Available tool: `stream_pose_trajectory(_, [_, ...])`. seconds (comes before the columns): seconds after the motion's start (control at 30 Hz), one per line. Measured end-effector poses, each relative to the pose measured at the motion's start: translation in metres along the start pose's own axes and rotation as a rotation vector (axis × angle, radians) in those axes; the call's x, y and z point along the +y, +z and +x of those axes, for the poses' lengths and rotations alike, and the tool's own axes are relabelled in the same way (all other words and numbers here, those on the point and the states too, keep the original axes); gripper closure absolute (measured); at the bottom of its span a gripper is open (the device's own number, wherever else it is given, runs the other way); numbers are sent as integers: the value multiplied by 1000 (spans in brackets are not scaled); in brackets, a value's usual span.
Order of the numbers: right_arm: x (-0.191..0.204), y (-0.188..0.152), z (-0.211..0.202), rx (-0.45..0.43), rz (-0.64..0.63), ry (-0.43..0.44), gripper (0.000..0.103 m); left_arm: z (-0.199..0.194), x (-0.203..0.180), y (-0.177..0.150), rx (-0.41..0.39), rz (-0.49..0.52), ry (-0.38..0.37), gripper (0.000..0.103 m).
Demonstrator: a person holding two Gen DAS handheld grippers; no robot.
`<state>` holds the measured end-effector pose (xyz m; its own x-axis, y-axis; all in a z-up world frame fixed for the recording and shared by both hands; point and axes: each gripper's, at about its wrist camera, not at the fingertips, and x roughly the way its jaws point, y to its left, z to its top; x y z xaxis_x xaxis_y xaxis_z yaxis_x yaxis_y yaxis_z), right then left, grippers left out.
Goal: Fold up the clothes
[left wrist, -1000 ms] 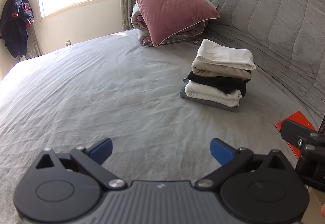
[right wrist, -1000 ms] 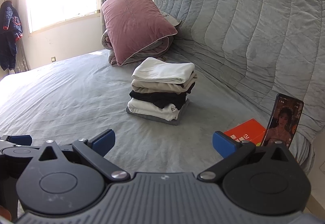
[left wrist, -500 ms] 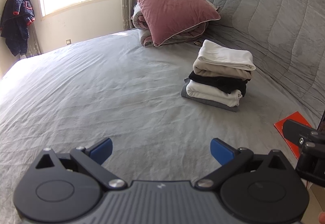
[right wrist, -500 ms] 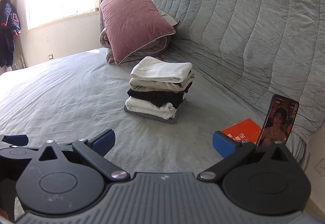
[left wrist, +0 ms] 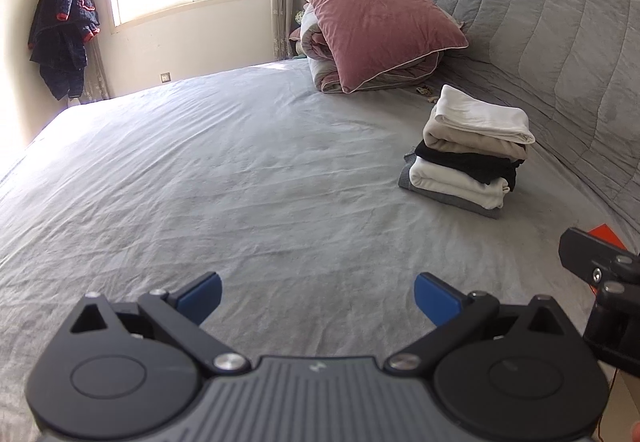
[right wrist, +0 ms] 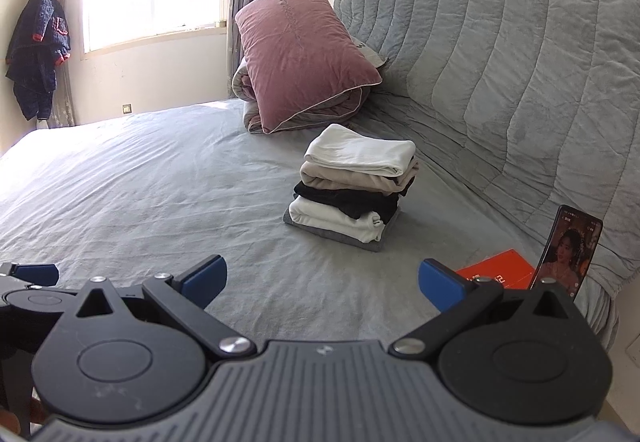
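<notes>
Bed (left wrist: 240,181) spans both views, sheet bare in front. Folded stack (right wrist: 352,181) sits ahead and right, near the headboard, long axis running across the view. Right gripper (right wrist: 322,282) is nearer it; left gripper (left wrist: 318,294) further off. Both have jaws apart, holding nothing.
</notes>
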<state>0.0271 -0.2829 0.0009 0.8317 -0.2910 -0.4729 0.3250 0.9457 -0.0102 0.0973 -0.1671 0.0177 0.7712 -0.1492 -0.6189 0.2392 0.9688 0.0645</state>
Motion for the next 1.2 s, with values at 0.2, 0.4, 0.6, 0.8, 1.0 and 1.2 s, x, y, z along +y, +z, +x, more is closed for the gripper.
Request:
stream_pose_trajectory(0.2, [19, -5, -10, -10, -5, 62, 0, -7, 30, -11, 1, -56, 48, 1])
stream_pose_trajectory(0.4, [43, -14, -7, 3, -26, 140, 0, -3, 55, -24, 19, -110, 85, 1])
stream_pose_trajectory(0.6, [62, -28, 19, 48, -30, 189, 0, 21, 78, -41, 30, -149, 88, 1])
stream_pose_trajectory(0.8, [86, -52, 64, 106, -62, 171, 0, 60, 101, -58, 40, -182, 131, 1])
stream_pose_trajectory(1.0, [110, -76, 110, 117, -36, 207, 0, 108, 127, -76, 42, -225, 181, 1])
stream_pose_trajectory(1.2, [139, -110, 163, 100, -60, 211, 0, 164, 137, -109, 26, -199, 228, 1])
